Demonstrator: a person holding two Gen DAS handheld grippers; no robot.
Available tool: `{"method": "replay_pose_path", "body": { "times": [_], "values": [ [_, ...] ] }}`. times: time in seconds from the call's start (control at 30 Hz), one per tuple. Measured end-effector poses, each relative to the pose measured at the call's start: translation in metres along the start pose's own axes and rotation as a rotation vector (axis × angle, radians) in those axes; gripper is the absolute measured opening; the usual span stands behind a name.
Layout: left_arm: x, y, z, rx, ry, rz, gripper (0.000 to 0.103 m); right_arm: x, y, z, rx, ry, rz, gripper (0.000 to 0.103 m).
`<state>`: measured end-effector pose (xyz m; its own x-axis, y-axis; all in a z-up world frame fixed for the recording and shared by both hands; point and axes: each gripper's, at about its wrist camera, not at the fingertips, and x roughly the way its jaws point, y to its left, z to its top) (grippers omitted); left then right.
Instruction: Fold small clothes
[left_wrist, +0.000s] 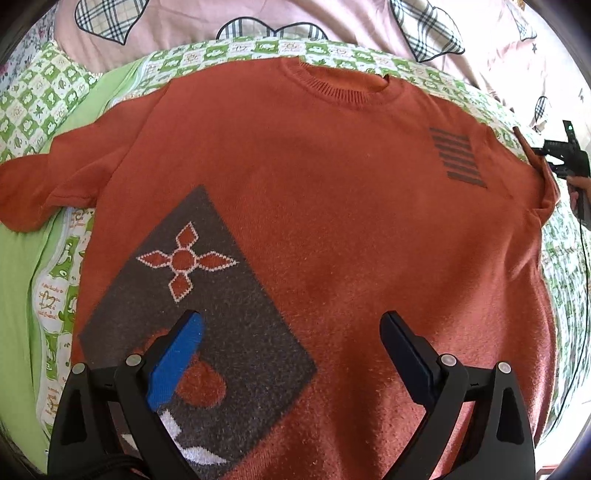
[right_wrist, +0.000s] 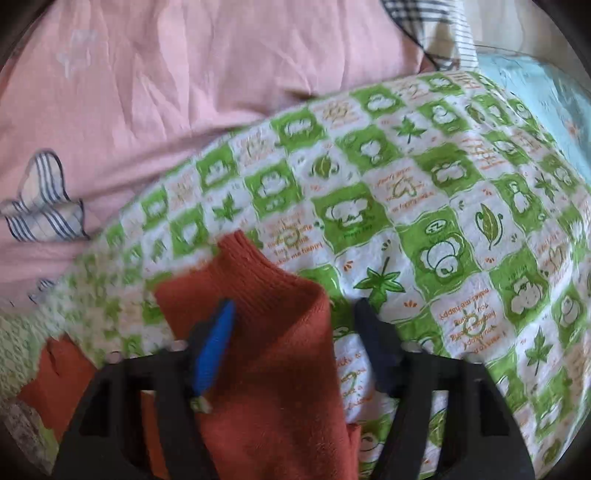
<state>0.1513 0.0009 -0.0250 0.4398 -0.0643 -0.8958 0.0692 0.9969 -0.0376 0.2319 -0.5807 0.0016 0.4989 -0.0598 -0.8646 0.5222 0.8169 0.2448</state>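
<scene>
A sleeve (right_wrist: 266, 306) of the sweater (left_wrist: 295, 177) is straddled by the right gripper (right_wrist: 295, 314), jaws apart; the left gripper (left_wrist: 291, 325) is held apart above the hem.

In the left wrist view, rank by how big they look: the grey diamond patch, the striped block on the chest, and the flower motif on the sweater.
Largest to smallest, as seen:
1. Grey diamond patch, though it lies nearest the camera.
2. Flower motif.
3. Striped block; close to the flower, so that order is unsure.
All sit on the orange sweater.
</scene>
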Motion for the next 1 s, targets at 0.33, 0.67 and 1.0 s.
{"method": "replay_pose_path", "body": {
  "times": [0.33, 0.67, 1.0],
  "values": [
    [-0.002, -0.001, -0.009, -0.014, -0.028, -0.059, 0.097, -0.077, 0.081, -0.062, -0.05, -0.14, 0.332, 0.011],
    [-0.029, 0.041, -0.015, -0.139, -0.088, -0.158, 0.097, -0.086, 0.28, -0.181, -0.211, -0.091, 0.797, 0.011],
    [-0.038, 0.087, -0.016, -0.242, -0.128, -0.238, 0.097, -0.048, 0.38, -0.255, -0.301, 0.021, 0.833, 0.011]
  ]
}}
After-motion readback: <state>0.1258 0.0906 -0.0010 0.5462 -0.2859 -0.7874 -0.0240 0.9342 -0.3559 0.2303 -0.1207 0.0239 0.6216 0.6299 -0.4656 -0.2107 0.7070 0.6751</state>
